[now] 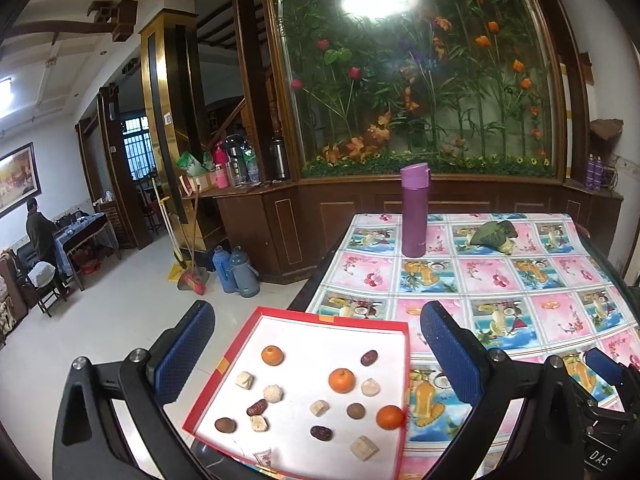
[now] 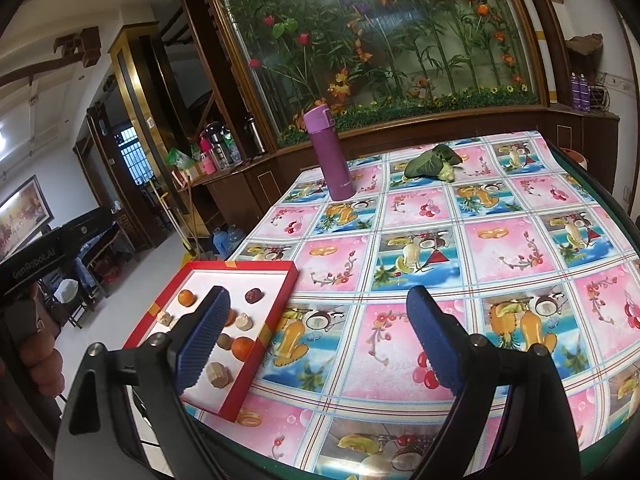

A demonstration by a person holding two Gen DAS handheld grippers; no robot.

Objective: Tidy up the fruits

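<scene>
Left wrist: left gripper point(image 1: 316, 344) wide open, empty, straddling the red tray point(image 1: 394, 400); 3 oranges point(image 1: 341, 380) lie dead ahead, between the pads.

Right wrist: right gripper point(image 2: 316, 332) wide open, empty, over tablecloth point(image 2: 500, 240); tray left of it, farther off.

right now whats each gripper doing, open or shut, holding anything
Left gripper: open, holding nothing, jaws wide above the red tray.
Right gripper: open, holding nothing, over the tablecloth beside the tray.
</scene>
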